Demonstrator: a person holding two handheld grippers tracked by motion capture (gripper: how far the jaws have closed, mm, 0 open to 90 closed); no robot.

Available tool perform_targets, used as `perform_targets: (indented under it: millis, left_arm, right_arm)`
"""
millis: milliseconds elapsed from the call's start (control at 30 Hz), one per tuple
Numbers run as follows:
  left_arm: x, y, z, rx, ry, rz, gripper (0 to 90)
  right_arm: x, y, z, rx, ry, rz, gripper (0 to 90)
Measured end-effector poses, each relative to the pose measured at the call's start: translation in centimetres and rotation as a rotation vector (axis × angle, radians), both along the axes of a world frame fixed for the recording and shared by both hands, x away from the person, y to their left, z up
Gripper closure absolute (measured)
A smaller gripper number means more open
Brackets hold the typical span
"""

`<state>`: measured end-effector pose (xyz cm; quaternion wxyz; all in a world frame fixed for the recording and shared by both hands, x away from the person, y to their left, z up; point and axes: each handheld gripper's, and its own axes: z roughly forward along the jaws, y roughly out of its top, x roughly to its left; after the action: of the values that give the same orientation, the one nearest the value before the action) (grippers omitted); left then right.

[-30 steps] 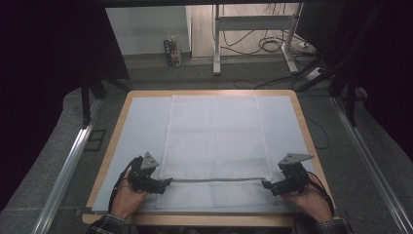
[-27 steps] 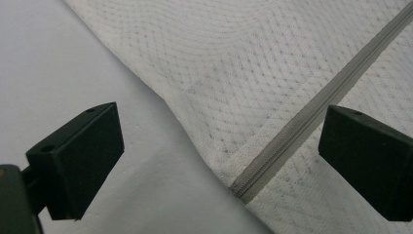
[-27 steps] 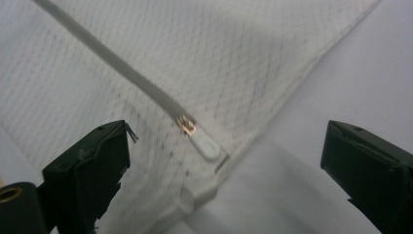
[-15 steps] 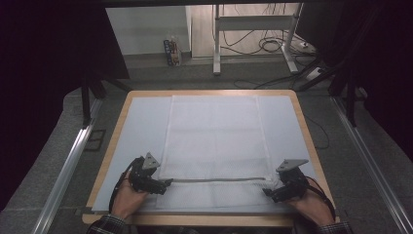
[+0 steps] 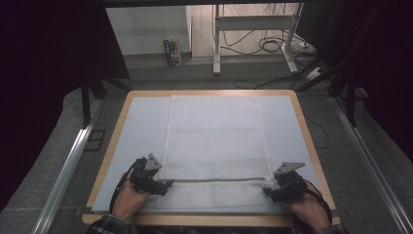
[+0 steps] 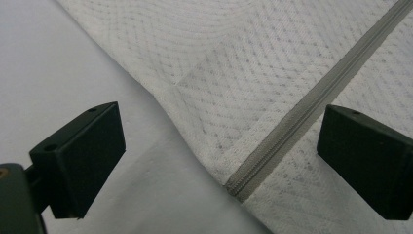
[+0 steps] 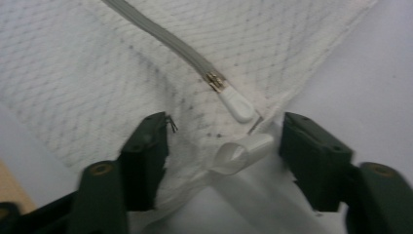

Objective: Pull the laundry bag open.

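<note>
- A white mesh laundry bag (image 5: 214, 139) lies flat in the middle of the high view, reaching from the far edge of the worktop (image 5: 141, 126) down toward the bottom of the frame.
- A grey zipper (image 5: 216, 180) runs straight across the lower part of the bag, from lower left to lower right of the high view.
- The left gripper (image 5: 165, 186) sits at the lower left of the high view, held in the person's left hand (image 5: 127, 197), right at the zipper's left end.
- In the left gripper view its jaws stand wide apart, one at lower left and one at right of the frame; the zipper's closed end (image 6: 234, 187) and the bag's edge lie between them, and neither jaw touches them.
- The right gripper (image 5: 269, 191) sits at the lower right of the high view, in the person's right hand (image 5: 309, 207), at the zipper's right end.
- In the right gripper view its jaws have just been closing and stand partly apart, with a gap on either side of what lies between them.
- Between those jaws lies a white loop tab (image 7: 242, 152) at the bag's corner; the white zipper pull (image 7: 235, 105) lies just above it, near the frame's centre.
- The metal slider (image 7: 215, 81) sits at the end of the grey zipper, upper centre of that view.
- The picture does not show the pads pressing on the tab.
</note>
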<state>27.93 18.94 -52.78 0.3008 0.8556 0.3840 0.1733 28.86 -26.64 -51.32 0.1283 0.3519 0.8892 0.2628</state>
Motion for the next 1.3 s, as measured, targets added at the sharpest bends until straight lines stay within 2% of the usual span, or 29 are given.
perform_targets:
  millis: [233, 267, 300, 367, 500, 533, 567, 600, 667, 733, 800, 967, 1100, 1133, 1167, 1300]
  left_arm:
    - [0.0, -0.1, 0.1, -0.002, 0.001, -0.005, 3.7]
    - [0.0, -0.1, 0.1, -0.005, 0.0, -0.005, 3.7]
    - [0.0, -0.2, 0.1, -0.012, -0.003, -0.003, 3.7]
    - [0.0, -0.2, 0.3, -0.024, -0.003, -0.002, 3.8]
    - [0.0, -0.2, 0.4, -0.04, -0.002, -0.002, 4.1]
    - [0.0, -0.3, 0.5, -0.047, -0.002, -0.003, 4.2]
    - [0.0, -0.3, 0.6, -0.056, -0.001, -0.004, 4.2]
    - [0.1, -0.4, 0.6, -0.066, -0.001, -0.007, 4.1]
    - [0.2, -0.6, 0.8, -0.084, 0.001, -0.012, 4.0]
    - [0.4, -1.3, 1.1, -0.117, 0.008, -0.034, 3.7]
    - [0.5, -1.6, 1.3, -0.122, 0.01, -0.043, 3.5]
    - [1.2, -3.8, 2.0, -0.15, 0.011, -0.091, 2.8]
    - [1.8, -6.0, 2.6, -0.144, 0.0, -0.132, 3.8]
    - [2.1, -7.1, 2.9, -0.147, 0.002, -0.156, 3.9]
    - [2.1, -7.1, 2.9, -0.147, 0.002, -0.156, 4.1]
    - [3.2, -9.3, 3.5, -0.164, 0.005, -0.197, 5.0]
  right_arm:
    - [-0.4, 0.0, 0.2, 0.028, 0.004, 0.021, 65.1]
    - [-0.4, -0.1, 0.2, 0.037, 0.004, 0.035, 73.2]
    - [-0.4, -0.1, 0.2, 0.037, 0.004, 0.035, 73.2]
    - [-0.4, -0.1, 0.2, 0.052, 0.013, 0.046, 79.6]
    - [-0.4, -0.1, 0.3, 0.05, 0.004, 0.064, 81.6]
    - [-0.6, 0.0, 0.5, 0.018, -0.037, 0.072, 82.3]
    - [-0.6, 0.0, 0.5, 0.018, -0.037, 0.072, 82.3]
    - [-0.7, -0.1, 0.8, 0.012, -0.068, 0.076, 82.5]
    - [-0.8, -0.3, 1.3, 0.034, -0.11, 0.075, 82.5]
    - [-1.0, -0.4, 1.6, 0.027, -0.14, 0.071, 82.6]
    - [-1.0, -0.3, 1.6, 0.023, -0.142, 0.07, 82.5]
    - [-1.2, 0.1, 1.7, 0.008, -0.156, 0.074, 82.0]
    - [-1.4, 0.6, 1.7, -0.013, -0.162, 0.091, 81.5]
    - [-1.4, 0.7, 1.8, -0.007, -0.16, 0.09, 81.5]
    - [-1.4, 0.7, 1.8, -0.007, -0.16, 0.09, 81.5]
    - [-1.4, 0.8, 1.9, 0.007, -0.152, 0.093, 81.5]
